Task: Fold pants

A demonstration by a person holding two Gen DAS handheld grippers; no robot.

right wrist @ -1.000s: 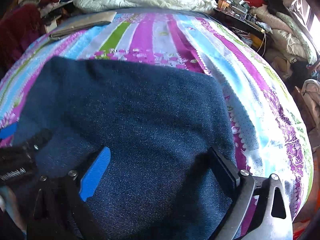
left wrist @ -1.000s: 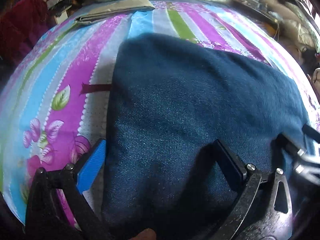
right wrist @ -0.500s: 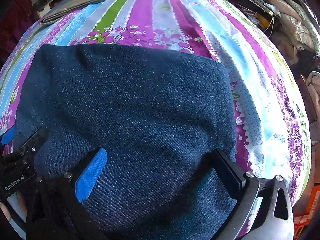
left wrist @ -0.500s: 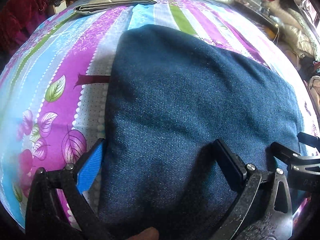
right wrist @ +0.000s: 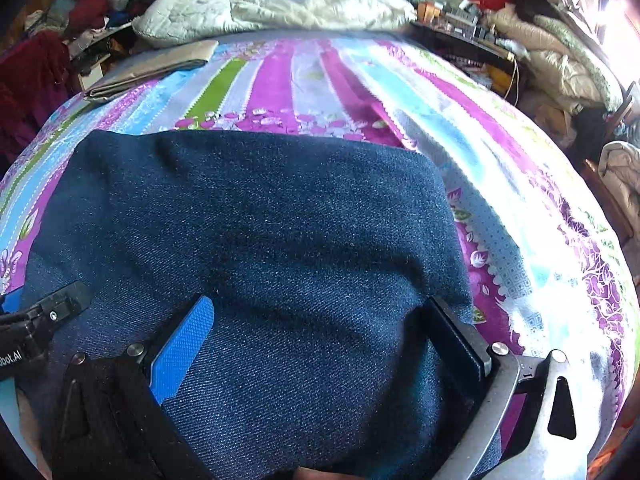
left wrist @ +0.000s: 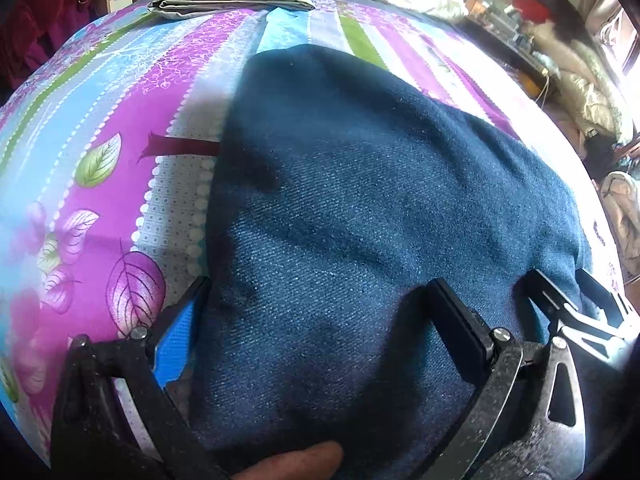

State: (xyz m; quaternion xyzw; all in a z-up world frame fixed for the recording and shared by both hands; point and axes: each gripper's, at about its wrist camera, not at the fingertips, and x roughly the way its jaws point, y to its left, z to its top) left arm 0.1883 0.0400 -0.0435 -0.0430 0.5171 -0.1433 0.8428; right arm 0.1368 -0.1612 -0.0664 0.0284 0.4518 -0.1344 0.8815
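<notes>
Item: dark blue pants (right wrist: 256,240), folded to a compact rectangle, lying on the striped floral bedspread (right wrist: 500,168) near its front edge. Left gripper (left wrist: 316,312) spread wide over the pants' left edge; right gripper (right wrist: 320,332) equally wide over the right part, neither clamping cloth; judged placed to smooth or square the fold. Surroundings: a flat beige folded cloth (right wrist: 152,68) well apart toward the head, a pale quilt (right wrist: 272,12) beyond, cluttered clothes at the sides. Nothing obstructs the pants.
</notes>
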